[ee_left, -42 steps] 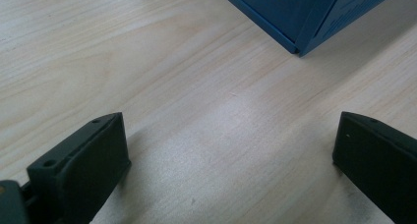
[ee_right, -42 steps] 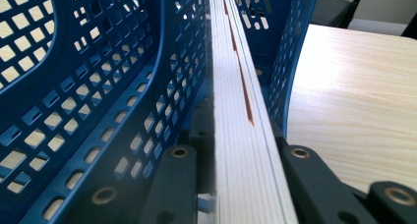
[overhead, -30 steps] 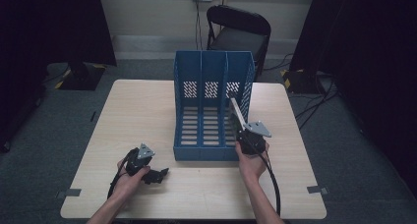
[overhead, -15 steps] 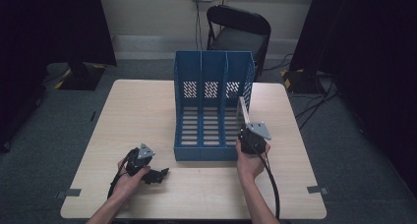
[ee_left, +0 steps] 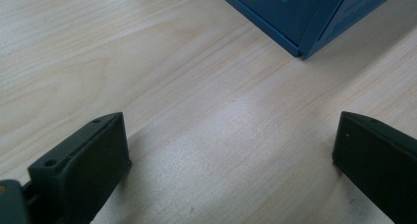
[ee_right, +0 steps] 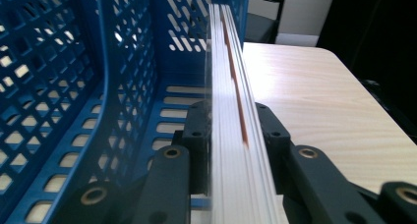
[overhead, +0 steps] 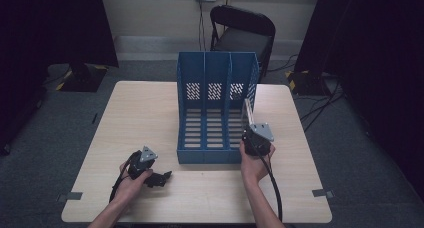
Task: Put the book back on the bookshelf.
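A blue three-slot file rack (overhead: 216, 68) stands in the middle of the table. My right gripper (overhead: 248, 129) is at the rack's front right corner, shut on a thin white booklet (overhead: 247, 113) held upright and edge-on. In the right gripper view the booklet (ee_right: 230, 86) is clamped in my right gripper (ee_right: 231, 130) and points into the right-hand slot, close to the perforated rack wall (ee_right: 123, 62). My left gripper (overhead: 161, 178) lies on the table at the front left, open. In its own view the left gripper (ee_left: 231, 140) holds nothing, with a rack corner (ee_left: 297, 22) ahead.
The light wood table (overhead: 140, 113) has bare room left of the rack and a narrower strip to its right (ee_right: 305, 96). A black folding chair (overhead: 242, 33) stands behind the table. Cables trail from both grippers toward the front edge.
The booklet has swung from leaning left to nearly upright and shifted slightly right with my right gripper. The left gripper has stayed put.
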